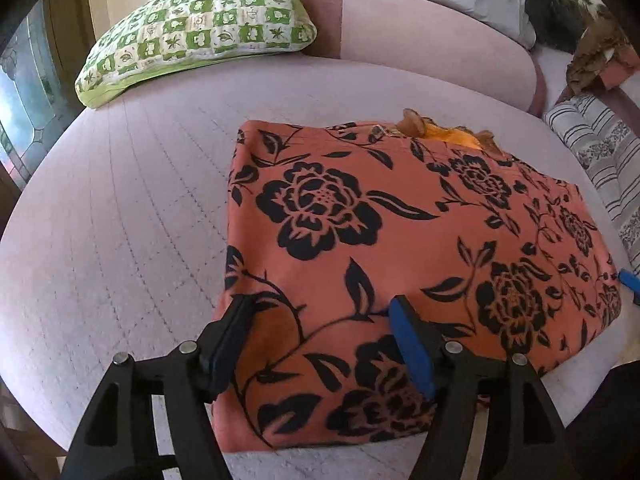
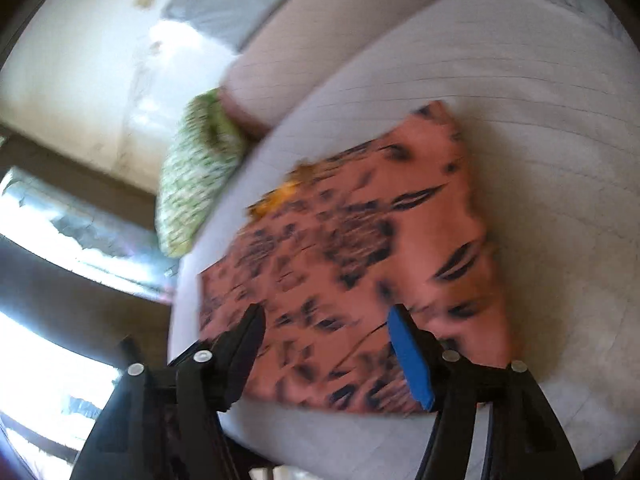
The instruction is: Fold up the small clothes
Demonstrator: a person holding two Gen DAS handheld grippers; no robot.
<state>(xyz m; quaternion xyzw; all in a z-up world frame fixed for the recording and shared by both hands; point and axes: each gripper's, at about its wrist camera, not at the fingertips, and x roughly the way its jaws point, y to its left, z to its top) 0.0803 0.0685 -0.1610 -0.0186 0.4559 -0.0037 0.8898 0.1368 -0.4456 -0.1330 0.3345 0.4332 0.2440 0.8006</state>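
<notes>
Folded garment (image 1: 400, 240): terracotta orange, printed with large black roses, leaves and trailing stems; a brighter orange-yellow lining (image 1: 452, 136) shows at its far edge. Bed (image 1: 120, 220): pale lilac-grey cover with faint stitched lines. Pillow (image 1: 196, 28) near the bed's far left corner: green-and-white checks bearing small leaf and flower motifs, lime-green border. Bolster (image 1: 420, 40) along the far edge: dusty pink, with darker mauve ends. Cushion (image 1: 600, 152) at the right edge: white with grey stripes and grey floral bands. Left gripper (image 1: 320, 312) and right gripper (image 2: 326, 316): black, each with one blue pad.
</notes>
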